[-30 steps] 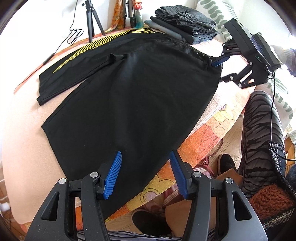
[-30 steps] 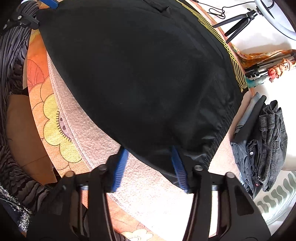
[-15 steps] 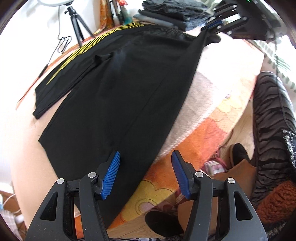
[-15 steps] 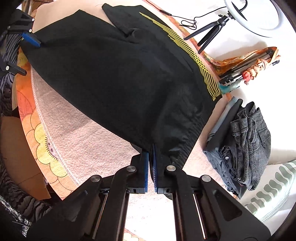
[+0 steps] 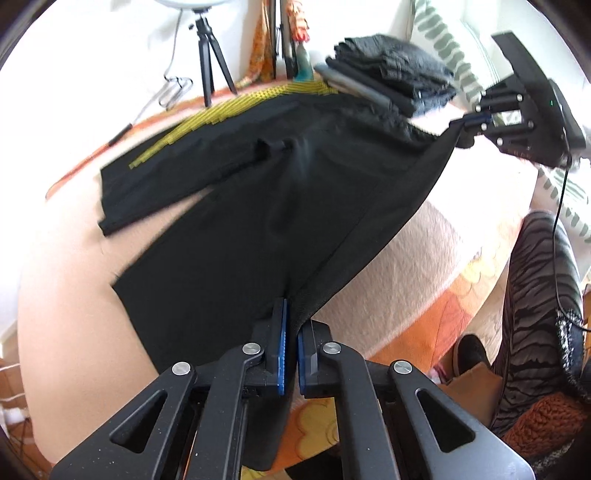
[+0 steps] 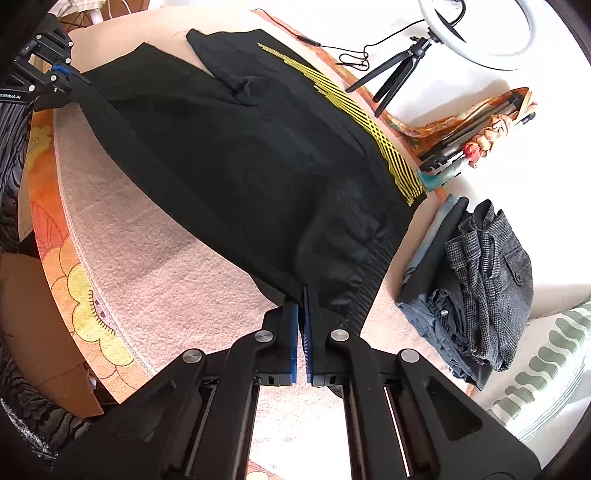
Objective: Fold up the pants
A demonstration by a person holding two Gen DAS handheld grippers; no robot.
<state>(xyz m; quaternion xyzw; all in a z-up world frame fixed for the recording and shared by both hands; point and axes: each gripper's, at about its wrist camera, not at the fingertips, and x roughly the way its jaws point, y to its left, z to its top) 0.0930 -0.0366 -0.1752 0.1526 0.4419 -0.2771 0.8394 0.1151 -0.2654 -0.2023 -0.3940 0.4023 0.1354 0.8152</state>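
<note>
Right wrist view: left tool (image 6: 75, 79), casing lettered "Robot.AI", just clamped black pants (image 6: 240, 162); right tool (image 6: 301, 328) pinches waistband.

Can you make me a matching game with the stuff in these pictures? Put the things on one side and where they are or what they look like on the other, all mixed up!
Things:
1. black pants
2. ring light
3. stack of folded clothes
4. left gripper

Descriptions:
A. round and white, on a small black tripod
B. piled beside the waistband
C. shut on the leg end
D. yellow stripes down one side

Pairs: 1-D, 2-A, 3-B, 4-C
</note>
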